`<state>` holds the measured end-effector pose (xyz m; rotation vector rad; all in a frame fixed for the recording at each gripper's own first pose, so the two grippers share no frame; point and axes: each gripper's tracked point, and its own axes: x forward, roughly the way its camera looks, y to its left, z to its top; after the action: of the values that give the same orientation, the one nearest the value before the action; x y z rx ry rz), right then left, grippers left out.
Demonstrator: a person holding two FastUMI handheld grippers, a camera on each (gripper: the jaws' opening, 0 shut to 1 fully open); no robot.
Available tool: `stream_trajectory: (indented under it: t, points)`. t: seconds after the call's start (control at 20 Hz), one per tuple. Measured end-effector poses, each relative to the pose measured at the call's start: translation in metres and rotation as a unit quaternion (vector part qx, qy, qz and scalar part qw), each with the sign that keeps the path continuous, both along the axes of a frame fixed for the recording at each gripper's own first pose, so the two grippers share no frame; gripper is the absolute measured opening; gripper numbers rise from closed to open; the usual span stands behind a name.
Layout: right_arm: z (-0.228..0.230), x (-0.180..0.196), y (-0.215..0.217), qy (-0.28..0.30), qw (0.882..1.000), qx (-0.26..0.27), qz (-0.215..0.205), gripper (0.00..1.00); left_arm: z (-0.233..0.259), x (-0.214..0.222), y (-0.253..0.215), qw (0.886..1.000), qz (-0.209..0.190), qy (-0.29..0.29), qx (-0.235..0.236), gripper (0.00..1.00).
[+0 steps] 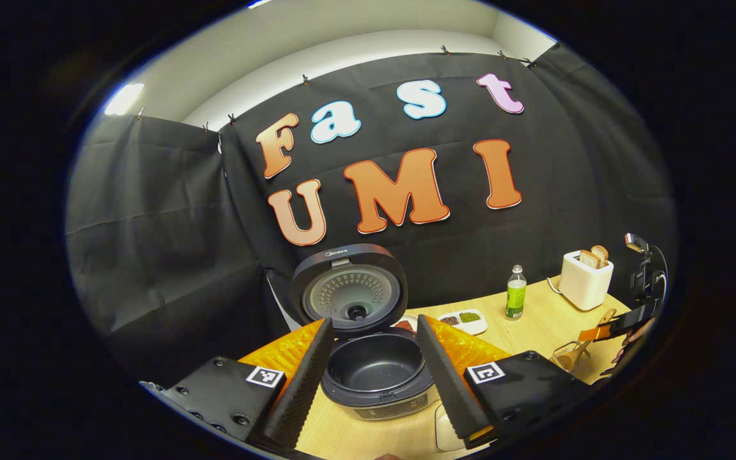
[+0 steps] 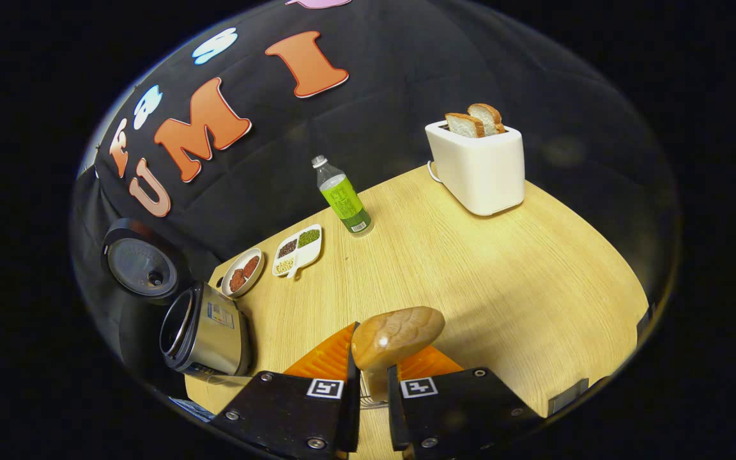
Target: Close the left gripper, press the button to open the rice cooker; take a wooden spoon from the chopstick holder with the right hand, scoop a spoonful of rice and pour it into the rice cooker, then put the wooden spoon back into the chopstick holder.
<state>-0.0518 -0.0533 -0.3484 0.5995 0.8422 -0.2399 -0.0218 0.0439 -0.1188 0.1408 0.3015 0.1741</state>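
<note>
The right gripper clamps its jaws on the wooden spoon (bowl forward, ready for scooping), while the left gripper, jaws spread, faces the open rice cooker at twelve o'clock.

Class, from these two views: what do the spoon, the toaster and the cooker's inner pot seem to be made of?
Spoon: wood, by its tan grain, with a polished highlight.
Toaster: probably plastic; smooth, matte, seamless white.
Inner pot: likely coated metal, dark with a dull sheen; the coating cannot be confirmed.
</note>
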Motion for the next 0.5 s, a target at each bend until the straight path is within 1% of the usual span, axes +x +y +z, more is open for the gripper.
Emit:
stream_trajectory:
  t: [0.1, 0.15, 0.3, 0.45, 0.5]
  points:
    - [-0.001, 0.001, 0.000, 0.006, 1.000, -0.004, -0.001, 0.18, -0.001, 0.000, 0.003, 1.000, 0.000, 0.000, 0.001, 0.81]
    - [-0.001, 0.001, 0.001, 0.009, 1.000, -0.006, -0.001, 0.15, -0.002, 0.000, 0.004, 1.000, -0.001, 0.001, 0.000, 0.81]
    - [0.003, 0.003, 0.000, 0.014, 1.000, -0.013, -0.005, 0.13, -0.005, 0.000, 0.011, 1.000, -0.001, 0.001, -0.002, 0.81]
    - [0.024, 0.007, -0.002, -0.011, 1.000, -0.026, -0.005, 0.12, -0.009, 0.000, 0.020, 1.000, 0.002, 0.002, -0.009, 0.81]
    - [0.034, 0.010, -0.003, -0.023, 0.999, -0.030, -0.009, 0.12, -0.010, 0.001, 0.022, 1.000, 0.003, 0.002, -0.013, 0.86]
